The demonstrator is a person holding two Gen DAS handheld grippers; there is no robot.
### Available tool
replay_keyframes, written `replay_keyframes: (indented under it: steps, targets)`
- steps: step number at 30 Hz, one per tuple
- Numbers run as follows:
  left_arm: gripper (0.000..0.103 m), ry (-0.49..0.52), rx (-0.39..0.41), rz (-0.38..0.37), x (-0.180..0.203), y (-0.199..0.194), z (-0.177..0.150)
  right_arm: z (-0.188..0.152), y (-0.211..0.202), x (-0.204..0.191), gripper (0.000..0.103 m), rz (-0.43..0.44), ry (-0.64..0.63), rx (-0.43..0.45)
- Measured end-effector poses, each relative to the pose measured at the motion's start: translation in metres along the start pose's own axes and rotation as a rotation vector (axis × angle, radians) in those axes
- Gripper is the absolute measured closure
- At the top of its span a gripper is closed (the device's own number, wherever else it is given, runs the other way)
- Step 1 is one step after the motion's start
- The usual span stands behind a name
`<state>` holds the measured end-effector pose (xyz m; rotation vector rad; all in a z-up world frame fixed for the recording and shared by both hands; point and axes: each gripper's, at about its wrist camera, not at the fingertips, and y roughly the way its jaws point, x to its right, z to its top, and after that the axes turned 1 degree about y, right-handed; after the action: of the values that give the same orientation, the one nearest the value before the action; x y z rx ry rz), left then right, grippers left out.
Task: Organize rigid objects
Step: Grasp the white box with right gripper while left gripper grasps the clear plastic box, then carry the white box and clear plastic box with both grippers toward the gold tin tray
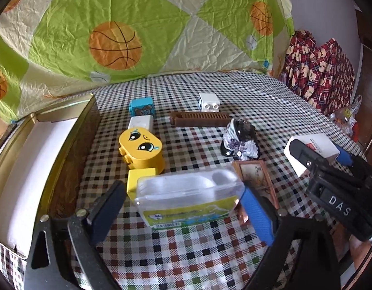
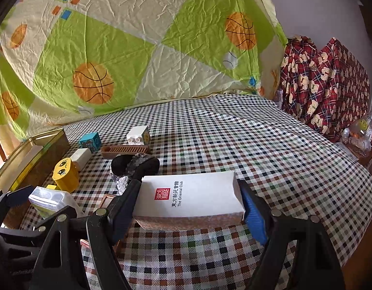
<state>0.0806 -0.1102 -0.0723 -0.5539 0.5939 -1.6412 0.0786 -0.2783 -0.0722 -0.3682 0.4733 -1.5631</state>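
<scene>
clear plastic box nearest, yellow blocks crowding, perhaps touching.

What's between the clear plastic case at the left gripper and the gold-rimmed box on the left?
Two yellow blocks: the small yellow block sits at the clear plastic case's corner on that side, the yellow face block just behind it, both near the gold-rimmed box's wall.

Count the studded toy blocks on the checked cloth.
3: blue block at the back beside the tray, white block behind the brown comb, yellow face block nearer. The plain yellow piece shows no studs.
</scene>
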Motion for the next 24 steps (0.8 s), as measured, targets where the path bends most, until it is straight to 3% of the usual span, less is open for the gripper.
replay_keyframes:
  steps: [2,6,10,24]
  targets:
    - [0.02,-0.025,-0.004,-0.026,-0.004,0.001,-0.001,0.0,0.001,0.001,0.022,0.004,0.006,-0.008]
    - [0.02,-0.026,0.004,-0.055,-0.006,-0.001,-0.003,0.002,0.003,-0.008,0.022,-0.011,-0.044,-0.023]
    - [0.02,-0.027,0.029,-0.072,-0.008,-0.006,-0.003,0.007,-0.005,-0.016,0.022,-0.006,-0.059,0.051]
    - [0.02,-0.007,0.19,-0.039,-0.018,-0.034,-0.009,0.009,-0.006,-0.019,0.022,0.054,-0.026,0.104]
